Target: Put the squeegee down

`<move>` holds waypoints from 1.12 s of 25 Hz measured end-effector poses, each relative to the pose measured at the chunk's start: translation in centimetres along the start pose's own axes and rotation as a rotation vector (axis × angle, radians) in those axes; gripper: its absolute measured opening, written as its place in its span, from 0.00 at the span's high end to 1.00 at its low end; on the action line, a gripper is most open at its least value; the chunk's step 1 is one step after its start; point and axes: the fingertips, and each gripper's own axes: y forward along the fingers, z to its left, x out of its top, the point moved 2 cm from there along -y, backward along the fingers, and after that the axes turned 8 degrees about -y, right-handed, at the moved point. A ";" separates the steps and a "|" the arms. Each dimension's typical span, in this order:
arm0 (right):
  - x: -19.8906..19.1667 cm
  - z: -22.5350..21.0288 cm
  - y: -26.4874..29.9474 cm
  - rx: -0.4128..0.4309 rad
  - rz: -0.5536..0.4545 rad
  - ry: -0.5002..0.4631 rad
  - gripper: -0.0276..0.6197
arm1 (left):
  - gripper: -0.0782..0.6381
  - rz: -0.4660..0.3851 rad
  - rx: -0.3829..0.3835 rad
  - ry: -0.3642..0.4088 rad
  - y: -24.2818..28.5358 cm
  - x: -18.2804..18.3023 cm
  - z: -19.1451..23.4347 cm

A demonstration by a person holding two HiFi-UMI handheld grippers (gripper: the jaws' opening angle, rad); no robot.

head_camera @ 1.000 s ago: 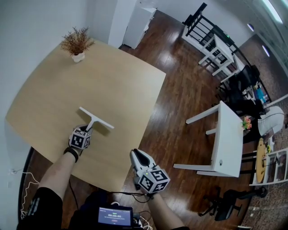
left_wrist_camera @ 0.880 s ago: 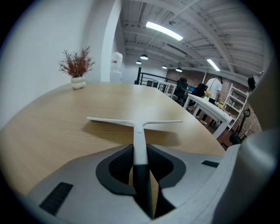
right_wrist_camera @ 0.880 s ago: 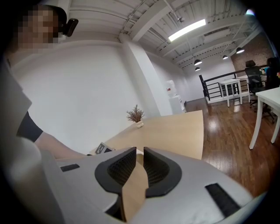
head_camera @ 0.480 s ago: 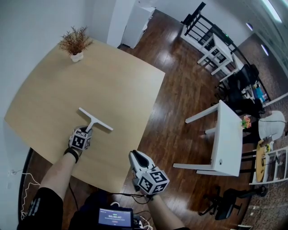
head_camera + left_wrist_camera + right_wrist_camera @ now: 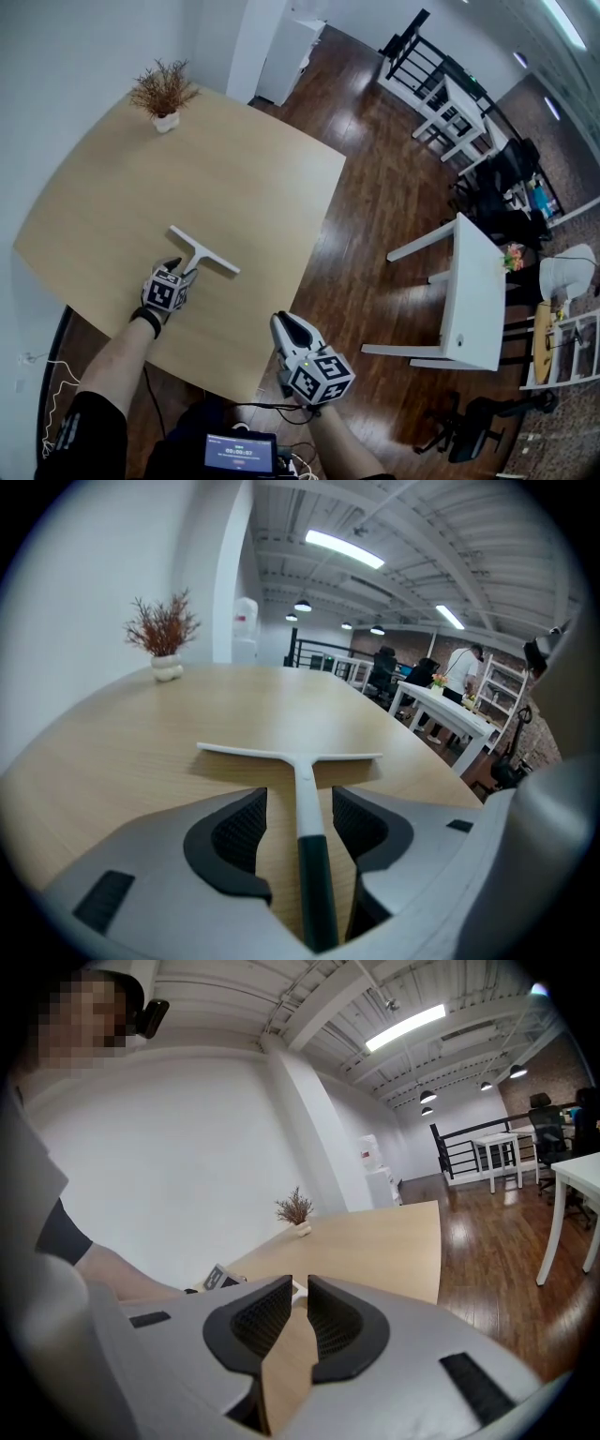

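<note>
The white squeegee (image 5: 202,251) lies flat on the light wooden table (image 5: 234,159), blade away from me and dark-tipped handle (image 5: 314,874) pointing back at me. My left gripper (image 5: 184,270) sits low over the handle end. Its jaws are opening: the handle runs between the pads with a gap on both sides, so nothing is gripped (image 5: 300,803). My right gripper (image 5: 279,321) hangs off the table's near right edge, its jaws nearly together with nothing between them (image 5: 299,1286).
A small dried plant in a white pot (image 5: 162,94) stands at the table's far corner. The table's right edge drops to a dark wood floor. A white table (image 5: 473,281) stands to the right, with more furniture (image 5: 441,84) behind. A small screen (image 5: 239,452) is at my waist.
The left gripper's jaws have spread apart and let go of the squeegee handle, which now rests on the table. The right gripper has stayed where it was.
</note>
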 end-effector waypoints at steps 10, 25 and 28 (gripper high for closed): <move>2.4 1.8 -1.5 0.009 -0.049 -0.043 0.84 | 0.57 -0.147 -0.016 0.026 -6.4 4.0 -0.6; 3.1 4.8 -11.8 0.085 -0.139 -0.104 0.84 | 0.57 -0.350 0.021 -0.005 -21.6 3.0 -7.8; 2.9 5.4 -14.1 0.108 -0.155 -0.115 0.84 | 0.57 -0.382 0.024 -0.012 -24.9 1.5 -10.0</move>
